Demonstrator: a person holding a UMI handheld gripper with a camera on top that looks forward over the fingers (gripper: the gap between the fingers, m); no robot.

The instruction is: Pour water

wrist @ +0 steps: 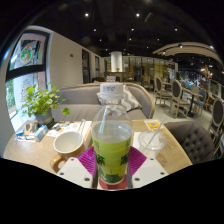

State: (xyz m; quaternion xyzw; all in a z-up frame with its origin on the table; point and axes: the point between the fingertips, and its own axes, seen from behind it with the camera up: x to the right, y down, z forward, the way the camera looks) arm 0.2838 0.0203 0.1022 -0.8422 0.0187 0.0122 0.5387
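Note:
My gripper (112,168) is shut on a clear plastic bottle (112,140) with a green label and a white cap. The bottle stands upright between the magenta pads (88,160), which press on both its sides. Just right of the bottle and a little beyond the fingers, a clear glass (152,140) stands on the wooden table (40,150). Left of the bottle sits a white bowl (68,142).
A potted green plant (40,103) stands at the table's far left, with a small holder (30,128) beside it. A beige sofa (85,98) runs behind the table. Chairs and tables (180,95) fill the room at the right.

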